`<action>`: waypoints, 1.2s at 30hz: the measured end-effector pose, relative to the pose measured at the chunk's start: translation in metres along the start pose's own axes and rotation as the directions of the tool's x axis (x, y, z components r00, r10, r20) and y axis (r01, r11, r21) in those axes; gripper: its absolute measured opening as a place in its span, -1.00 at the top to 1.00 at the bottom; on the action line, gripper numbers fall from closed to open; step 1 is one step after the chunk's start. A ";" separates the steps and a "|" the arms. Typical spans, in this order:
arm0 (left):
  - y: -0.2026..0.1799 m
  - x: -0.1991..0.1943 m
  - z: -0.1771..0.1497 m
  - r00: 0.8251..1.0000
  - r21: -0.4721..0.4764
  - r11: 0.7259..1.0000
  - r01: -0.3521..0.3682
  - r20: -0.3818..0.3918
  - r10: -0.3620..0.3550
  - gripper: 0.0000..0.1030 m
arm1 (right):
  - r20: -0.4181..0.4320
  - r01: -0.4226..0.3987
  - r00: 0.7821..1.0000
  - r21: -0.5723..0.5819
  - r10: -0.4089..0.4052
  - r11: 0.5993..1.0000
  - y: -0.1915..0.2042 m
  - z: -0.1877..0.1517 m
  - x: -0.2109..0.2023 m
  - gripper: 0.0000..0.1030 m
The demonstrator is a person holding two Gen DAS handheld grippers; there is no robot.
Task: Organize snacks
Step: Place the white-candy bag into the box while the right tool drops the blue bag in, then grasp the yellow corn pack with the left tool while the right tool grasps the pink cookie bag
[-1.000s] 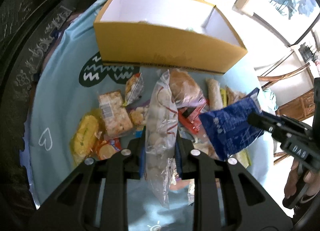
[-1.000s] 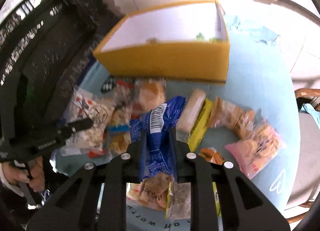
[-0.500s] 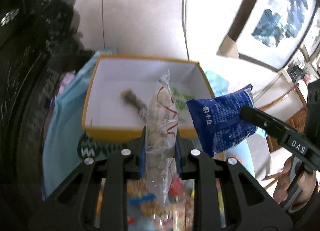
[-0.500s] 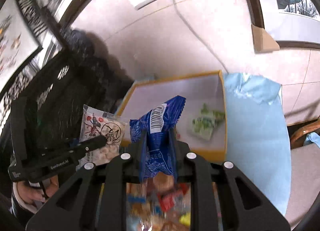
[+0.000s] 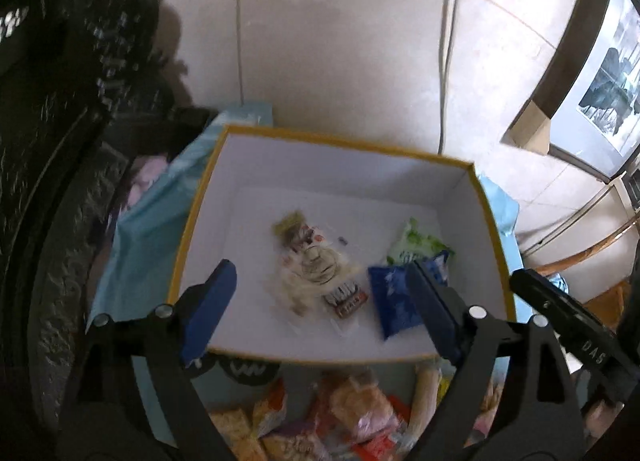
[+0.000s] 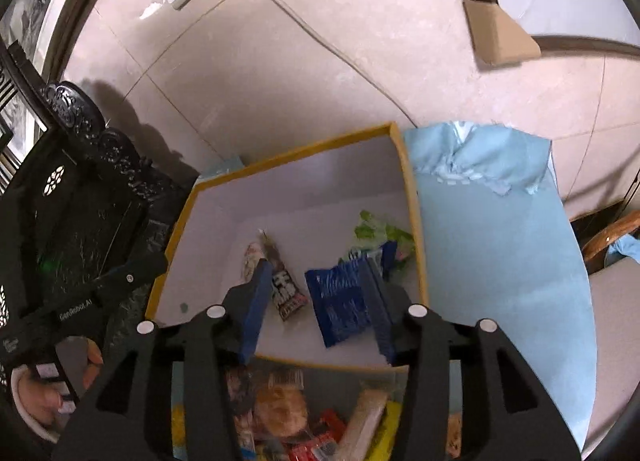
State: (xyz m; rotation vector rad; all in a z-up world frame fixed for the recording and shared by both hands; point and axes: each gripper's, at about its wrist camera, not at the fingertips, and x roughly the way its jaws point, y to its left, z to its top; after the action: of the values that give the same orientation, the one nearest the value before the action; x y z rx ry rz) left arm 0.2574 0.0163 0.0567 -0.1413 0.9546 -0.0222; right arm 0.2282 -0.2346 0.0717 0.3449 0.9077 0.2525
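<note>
Both grippers hang over the yellow-rimmed box [image 5: 490, 221], which stands at the far edge of the blue-covered table [image 6: 500, 261], close to the wall. The step in hand looks like the drop: the left gripper [image 5: 324, 301] has its jaws opening, already wide apart, and nothing sits between its pads; the clear bag of pale snacks [image 5: 316, 273] lies blurred on the white floor of the box, about the middle, below the gap. The right gripper [image 6: 316, 301] is opening as well, its fingers parted only partway, and the blue packet [image 6: 340, 305] shows between them, lying toward the right wall of the box; the pads do not seem to press on it, though one finger hides its right edge. Just beyond it, in the far right corner, sits a green-and-white packet [image 5: 416, 245]. So three snacks are in the box, while a heap of loose snacks [image 5: 352, 417] waits on the cloth just in front of the box's near wall. The next move, I'd judge, calls for lifting both grippers clear of the near rim without snagging it, then coming back over the heap and choosing one wrapper apiece, which may be fiddly since the packets overlap.
</note>
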 end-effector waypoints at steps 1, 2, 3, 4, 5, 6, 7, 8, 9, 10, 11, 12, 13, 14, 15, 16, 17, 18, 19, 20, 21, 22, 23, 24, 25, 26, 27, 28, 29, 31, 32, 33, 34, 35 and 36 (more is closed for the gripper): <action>0.006 -0.003 -0.005 1.000 -0.004 1.000 -0.001 -0.001 0.001 -0.71 | -0.005 -0.004 1.000 0.009 0.004 1.000 -0.003 -0.005 -0.004 0.03; 0.008 -0.007 -0.009 1.000 -0.006 1.000 -0.006 0.002 0.006 -0.71 | -0.004 -0.002 1.000 0.014 0.002 1.000 -0.005 -0.010 -0.010 -0.02; 0.010 -0.011 -0.013 1.000 -0.009 1.000 -0.013 0.010 0.013 -0.71 | -0.001 -0.001 1.000 0.016 0.001 1.000 -0.006 -0.013 -0.014 -0.06; 0.013 -0.015 -0.020 1.000 -0.011 1.000 -0.023 0.012 0.023 -0.71 | 0.004 0.001 1.000 0.018 -0.001 1.000 -0.007 -0.019 -0.019 -0.13; 0.015 -0.019 -0.026 1.000 -0.015 0.999 -0.030 0.008 0.030 -0.71 | 0.005 0.006 1.000 0.020 -0.006 1.000 -0.008 -0.026 -0.025 -0.21; 0.018 -0.023 -0.035 1.000 -0.023 0.999 -0.030 0.000 0.030 -0.71 | 0.004 0.010 1.000 0.021 -0.010 1.000 -0.009 -0.033 -0.030 -0.23; 0.019 -0.025 -0.040 1.000 -0.028 0.999 -0.029 -0.009 0.028 -0.71 | -0.001 0.016 1.000 0.021 -0.016 1.000 -0.011 -0.041 -0.035 -0.24; 0.020 -0.028 -0.049 0.999 -0.036 0.999 -0.033 -0.021 0.032 -0.71 | -0.008 0.021 1.000 0.020 -0.021 1.000 -0.009 -0.045 -0.036 -0.24; 0.020 -0.029 -0.054 0.999 -0.043 0.998 -0.038 -0.031 0.037 -0.71 | -0.017 0.031 0.999 0.017 -0.030 0.999 -0.009 -0.053 -0.040 -0.25; 0.020 -0.031 -0.066 0.998 -0.047 0.998 -0.048 -0.050 0.045 -0.71 | -0.023 0.038 0.999 0.015 -0.038 0.999 -0.010 -0.058 -0.043 -0.27; 0.019 -0.032 -0.074 0.997 -0.049 0.997 -0.053 -0.063 0.049 -0.71 | -0.033 0.047 0.998 0.012 -0.046 0.999 -0.010 -0.067 -0.047 -0.29; 0.022 -0.033 -0.084 0.996 -0.052 0.997 -0.056 -0.076 0.052 -0.71 | -0.042 0.050 0.998 0.011 -0.049 0.999 -0.011 -0.073 -0.049 -0.31; 0.027 -0.035 -0.098 0.994 -0.061 0.996 -0.059 -0.092 0.053 -0.71 | -0.058 0.051 0.997 0.012 -0.050 0.999 -0.012 -0.082 -0.052 -0.32; 0.031 -0.036 -0.108 0.993 -0.068 0.996 -0.060 -0.104 0.053 -0.71 | -0.072 0.049 0.996 0.014 -0.048 0.999 -0.014 -0.089 -0.055 -0.32; 0.036 -0.037 -0.118 0.992 -0.075 0.995 -0.064 -0.117 0.055 -0.71 | -0.085 0.047 0.995 0.018 -0.046 0.999 -0.014 -0.095 -0.057 -0.33; 0.042 -0.037 -0.132 0.989 -0.084 0.994 -0.074 -0.135 0.062 -0.71 | -0.100 0.049 0.994 0.024 -0.047 0.998 -0.015 -0.102 -0.059 -0.33; 0.047 -0.038 -0.143 0.986 -0.095 0.992 -0.082 -0.150 0.067 -0.71 | -0.111 0.053 0.993 0.024 -0.050 0.998 -0.015 -0.107 -0.060 -0.33; 0.051 -0.039 -0.149 0.985 -0.102 0.991 -0.086 -0.157 0.070 -0.71 | -0.121 0.055 0.991 0.020 -0.052 0.998 -0.015 -0.114 -0.063 -0.33; 0.057 -0.040 -0.157 0.983 -0.113 0.989 -0.093 -0.167 0.073 -0.71 | -0.129 0.056 0.990 0.018 -0.053 0.998 -0.015 -0.119 -0.065 -0.33; 0.062 -0.041 -0.164 0.982 -0.121 0.988 -0.096 -0.174 0.074 -0.71 | -0.142 0.056 0.988 0.016 -0.054 0.998 -0.016 -0.127 -0.067 -0.33; 0.067 -0.041 -0.169 0.980 -0.124 0.987 -0.100 -0.182 0.077 -0.71 | -0.152 0.056 0.987 0.013 -0.054 0.998 -0.016 -0.132 -0.069 -0.34; 0.073 -0.041 -0.177 0.978 -0.123 0.986 -0.112 -0.191 0.087 -0.71 | -0.164 0.057 0.985 0.010 -0.055 0.998 -0.016 -0.139 -0.071 -0.34; 0.079 -0.041 -0.182 0.975 -0.122 0.985 -0.124 -0.199 0.098 -0.71 | -0.168 0.059 0.984 0.011 -0.056 0.998 -0.017 -0.144 -0.073 -0.34; 0.082 -0.040 -0.186 0.973 -0.124 0.983 -0.132 -0.208 0.105 -0.71 | -0.172 0.059 0.983 0.013 -0.056 0.998 -0.018 -0.147 -0.075 -0.34; 0.087 -0.038 -0.191 0.968 -0.127 0.981 -0.144 -0.222 0.113 -0.71 | -0.176 0.059 0.983 0.016 -0.055 0.998 -0.019 -0.151 -0.077 -0.34; 0.091 -0.035 -0.194 0.965 -0.124 0.980 -0.155 -0.231 0.124 -0.71 | -0.182 0.061 0.982 0.017 -0.057 0.998 -0.020 -0.155 -0.078 -0.34; 0.094 -0.031 -0.198 0.960 -0.120 0.979 -0.167 -0.246 0.134 -0.70 | -0.185 0.062 0.981 0.017 -0.058 0.998 -0.021 -0.159 -0.080 -0.34; 0.097 -0.028 -0.201 0.957 -0.117 0.978 -0.172 -0.255 0.137 -0.70 | -0.189 0.063 0.980 0.016 -0.059 0.998 -0.022 -0.161 -0.081 -0.34; 0.098 -0.025 -0.203 0.955 -0.114 0.978 -0.176 -0.262 0.141 -0.69 | -0.192 0.063 0.980 0.015 -0.059 0.998 -0.022 -0.163 -0.082 -0.34; 0.098 -0.017 -0.205 0.950 -0.100 0.979 -0.179 -0.276 0.146 -0.69 | -0.191 0.063 0.980 0.014 -0.060 0.998 -0.023 -0.165 -0.084 -0.34; 0.097 -0.013 -0.205 0.947 -0.091 0.979 -0.184 -0.283 0.151 -0.69 | -0.193 0.063 0.979 0.016 -0.059 0.998 -0.023 -0.166 -0.085 -0.34; 0.097 -0.009 -0.205 0.944 -0.083 0.979 -0.189 -0.291 0.157 -0.67 | -0.193 0.064 0.979 0.020 -0.059 0.998 -0.024 -0.166 -0.086 -0.34; 0.096 -0.002 -0.204 0.940 -0.078 0.979 -0.187 -0.303 0.156 -0.65 | -0.192 0.064 0.980 0.021 -0.059 0.998 -0.024 -0.165 -0.086 -0.34; 0.095 0.002 -0.204 0.938 -0.075 0.980 -0.184 -0.311 0.153 -0.55 | -0.192 0.066 0.980 0.021 -0.061 0.998 -0.024 -0.164 -0.086 -0.34; 0.095 0.008 -0.204 0.935 -0.071 0.981 -0.183 -0.321 0.151 -0.42 | -0.191 0.067 0.980 0.020 -0.062 0.998 -0.024 -0.163 -0.086 -0.35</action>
State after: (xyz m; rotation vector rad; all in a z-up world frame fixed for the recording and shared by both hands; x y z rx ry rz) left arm 0.0920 0.0874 -0.0783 -0.1510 1.2859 0.1650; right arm 0.0480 -0.2565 0.0316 0.3185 1.1101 0.2159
